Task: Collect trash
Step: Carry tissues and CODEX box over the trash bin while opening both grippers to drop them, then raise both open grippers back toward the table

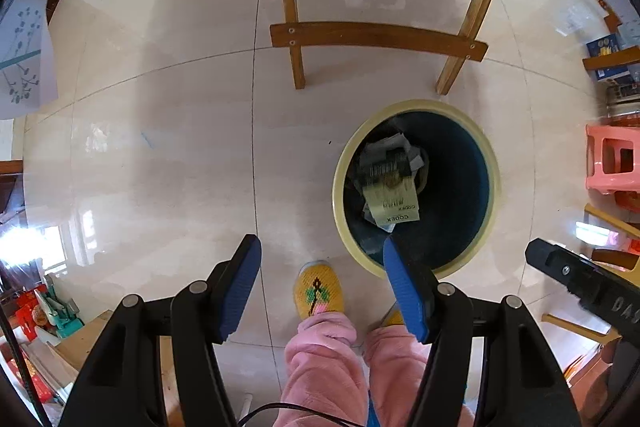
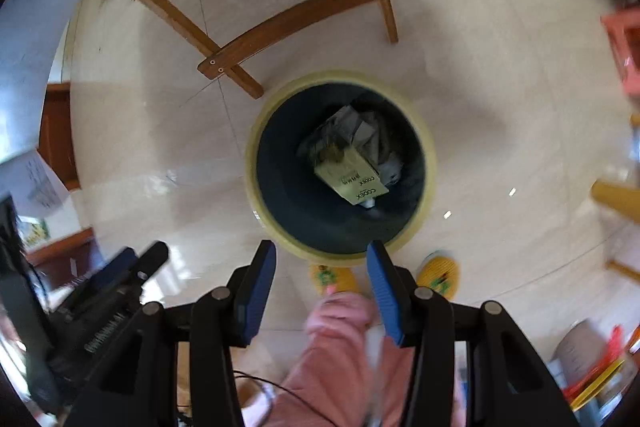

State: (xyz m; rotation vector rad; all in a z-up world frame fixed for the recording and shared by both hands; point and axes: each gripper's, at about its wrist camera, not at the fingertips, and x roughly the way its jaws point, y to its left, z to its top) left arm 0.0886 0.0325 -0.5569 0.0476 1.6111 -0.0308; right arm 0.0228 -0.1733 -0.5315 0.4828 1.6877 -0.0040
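A round trash bin with a pale yellow rim (image 1: 495,171) and dark blue inside stands on the tiled floor. It also shows in the right wrist view (image 2: 431,163). Inside it lie a yellow-green carton (image 1: 394,203) and crumpled grey paper (image 1: 386,147); the carton also shows in the right wrist view (image 2: 352,179). My left gripper (image 1: 322,283) is open and empty, above the floor just left of the bin. My right gripper (image 2: 322,285) is open and empty, above the bin's near rim. The right gripper's body also shows at the right of the left wrist view (image 1: 580,279).
A wooden chair (image 1: 376,39) stands just beyond the bin. A pink plastic stool (image 1: 612,159) is at the right. The person's pink trousers (image 1: 320,359) and yellow slippers (image 1: 318,293) are below the grippers. Cluttered shelves line the room's edges.
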